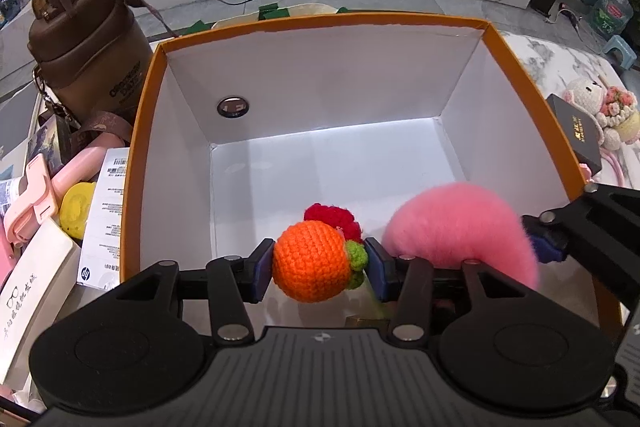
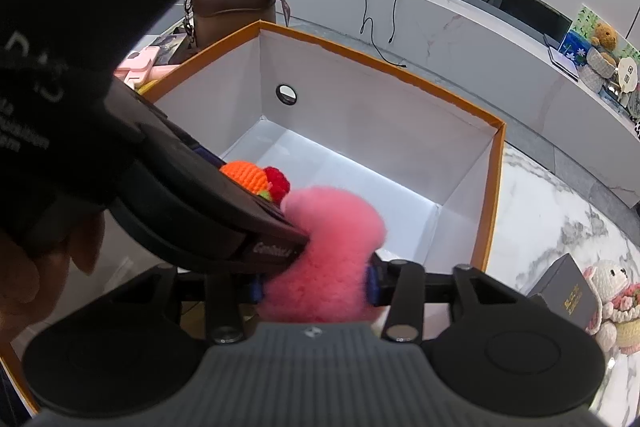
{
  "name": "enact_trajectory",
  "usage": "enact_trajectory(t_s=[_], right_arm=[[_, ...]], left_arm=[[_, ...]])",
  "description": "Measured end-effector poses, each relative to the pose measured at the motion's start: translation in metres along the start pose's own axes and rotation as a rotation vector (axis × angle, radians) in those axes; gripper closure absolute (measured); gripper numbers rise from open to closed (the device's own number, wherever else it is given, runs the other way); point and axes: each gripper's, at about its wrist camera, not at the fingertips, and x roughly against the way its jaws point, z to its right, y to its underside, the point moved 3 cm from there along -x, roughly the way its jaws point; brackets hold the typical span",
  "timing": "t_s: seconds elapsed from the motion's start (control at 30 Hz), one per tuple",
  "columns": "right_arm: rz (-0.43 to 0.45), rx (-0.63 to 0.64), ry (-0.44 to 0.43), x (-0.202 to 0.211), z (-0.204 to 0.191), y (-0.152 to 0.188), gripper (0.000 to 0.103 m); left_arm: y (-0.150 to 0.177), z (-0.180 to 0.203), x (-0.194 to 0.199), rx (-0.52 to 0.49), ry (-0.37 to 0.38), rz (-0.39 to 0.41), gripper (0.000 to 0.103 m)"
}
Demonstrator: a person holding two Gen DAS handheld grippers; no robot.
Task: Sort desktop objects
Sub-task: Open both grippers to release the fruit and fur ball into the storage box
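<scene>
My left gripper (image 1: 318, 267) is shut on an orange crocheted fruit toy (image 1: 310, 261) with green leaves and a red part, held over the near side of an orange-rimmed box (image 1: 140, 131) with a white inside. My right gripper (image 2: 316, 285) is shut on a fluffy pink toy (image 2: 328, 255), also over the box's near side. The pink toy (image 1: 460, 231) shows to the right of the orange toy in the left wrist view. The right gripper's fingers (image 1: 548, 247) enter that view from the right. The left gripper's body covers much of the right wrist view's left, where the orange toy (image 2: 246, 177) peeks out.
Left of the box stand a brown bottle (image 1: 88, 43), pink items (image 1: 32, 203), a yellow toy (image 1: 76, 209) and white cartons (image 1: 106, 223). Right of the box on the marble table lie a black box (image 1: 576, 131) and a crocheted bunny (image 1: 600, 107).
</scene>
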Motion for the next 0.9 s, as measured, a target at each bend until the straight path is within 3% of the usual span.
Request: enact_trajectory(t_s=[0.2, 0.4, 0.9], right_arm=[[-0.001, 0.005, -0.002, -0.002, 0.001, -0.001, 0.052], [0.004, 0.004, -0.007, -0.003, -0.001, -0.001, 0.049], [0.024, -0.010, -0.029, 0.003, -0.001, -0.001, 0.042]], left_arm=[[0.002, -0.002, 0.000, 0.011, -0.006, -0.013, 0.045], [0.002, 0.002, 0.005, -0.002, -0.001, 0.005, 0.034], [0.002, 0.004, 0.012, -0.006, -0.001, 0.023, 0.034]])
